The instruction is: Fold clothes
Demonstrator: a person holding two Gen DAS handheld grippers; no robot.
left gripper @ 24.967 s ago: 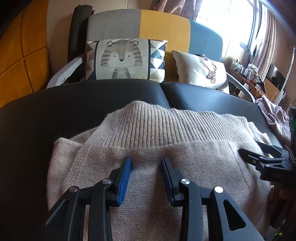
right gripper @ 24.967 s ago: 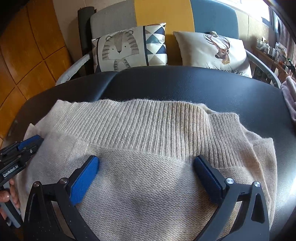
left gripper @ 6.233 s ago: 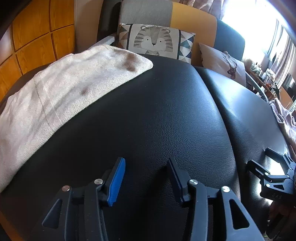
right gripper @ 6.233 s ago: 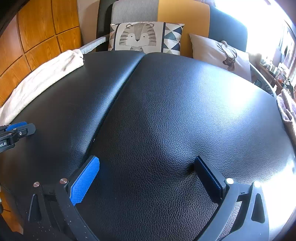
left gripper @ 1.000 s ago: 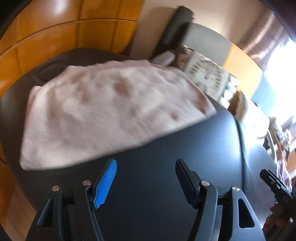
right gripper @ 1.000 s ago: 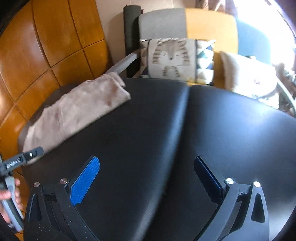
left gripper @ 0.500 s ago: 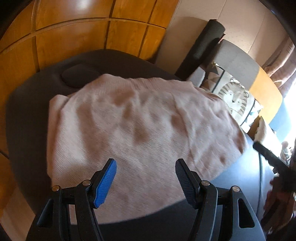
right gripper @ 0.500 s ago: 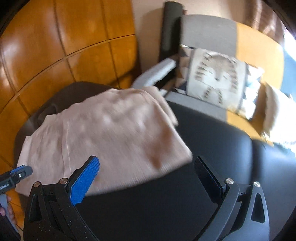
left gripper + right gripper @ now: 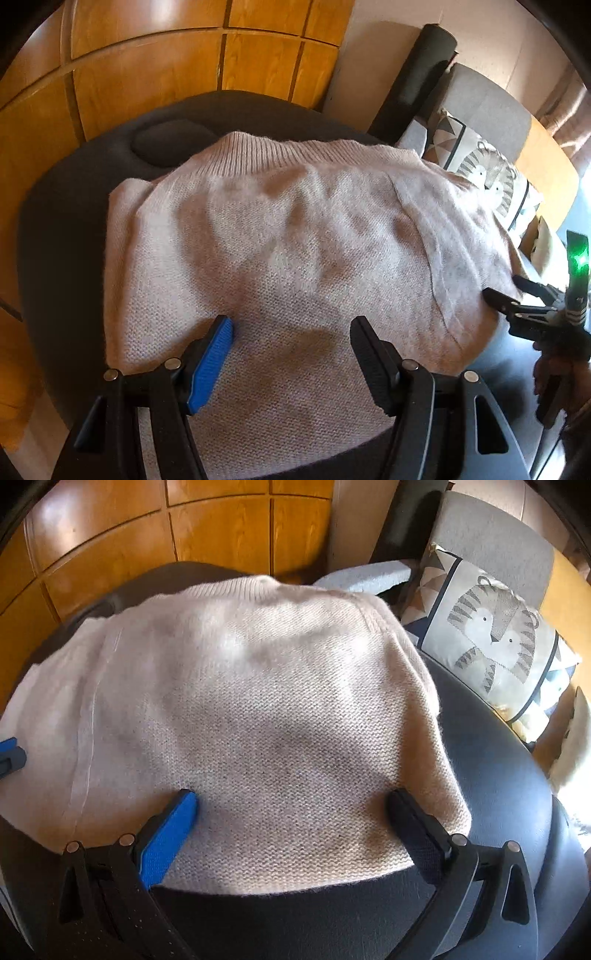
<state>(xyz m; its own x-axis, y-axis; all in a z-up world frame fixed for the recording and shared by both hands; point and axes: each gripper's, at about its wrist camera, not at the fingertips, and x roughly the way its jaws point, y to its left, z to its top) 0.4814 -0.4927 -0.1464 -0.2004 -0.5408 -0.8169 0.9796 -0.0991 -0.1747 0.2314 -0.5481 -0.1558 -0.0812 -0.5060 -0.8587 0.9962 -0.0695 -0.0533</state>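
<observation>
Both grippers now hover over folded beige sweater (image 9: pixel 295 236), ribbed edge far.

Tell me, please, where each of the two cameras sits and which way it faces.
Left wrist: on the left tool, angled down at the folded beige sweater; its open fingers show, and the right tool with a hand.
Right wrist: on the right tool, angled down at the sweater's near edge; its open fingers show.
Shared: sweater, wood panels, tiger cushion.
</observation>
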